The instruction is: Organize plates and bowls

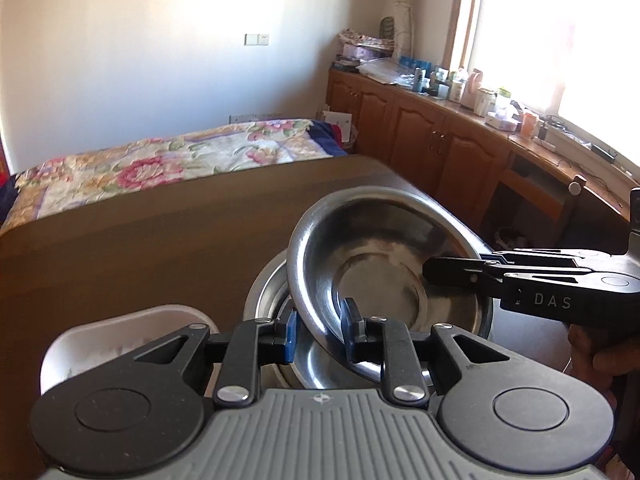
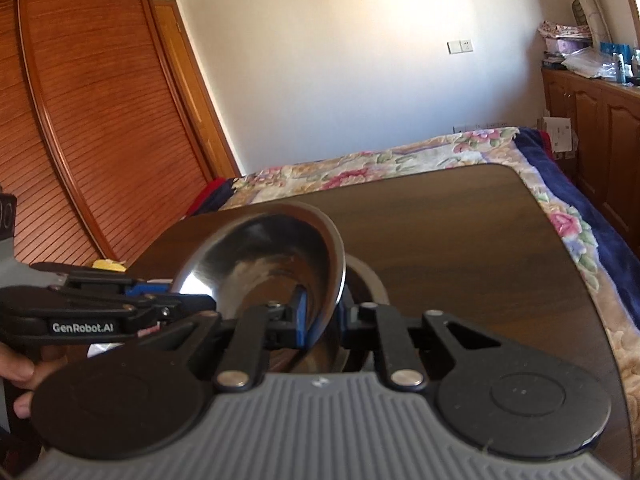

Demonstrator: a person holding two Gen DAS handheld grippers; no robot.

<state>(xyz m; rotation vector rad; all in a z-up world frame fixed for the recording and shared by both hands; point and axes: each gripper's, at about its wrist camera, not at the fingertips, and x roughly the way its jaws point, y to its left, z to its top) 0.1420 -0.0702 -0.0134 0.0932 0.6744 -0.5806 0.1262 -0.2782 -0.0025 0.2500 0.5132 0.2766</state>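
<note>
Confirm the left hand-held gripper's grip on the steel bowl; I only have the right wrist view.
Observer: The left hand-held gripper has the steel bowl by its near rim, which sits between the fingers.
Operator: What's under it?
Observer: A second steel bowl, upright on the table. The held one tilts above it.
Operator: Anything beside that?
Observer: A white container, close on its left.

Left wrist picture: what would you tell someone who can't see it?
Two grippers, left and right, hold a tilted metal bowl by its rim above another metal bowl on a brown table. A flowery bed lies behind.
</note>
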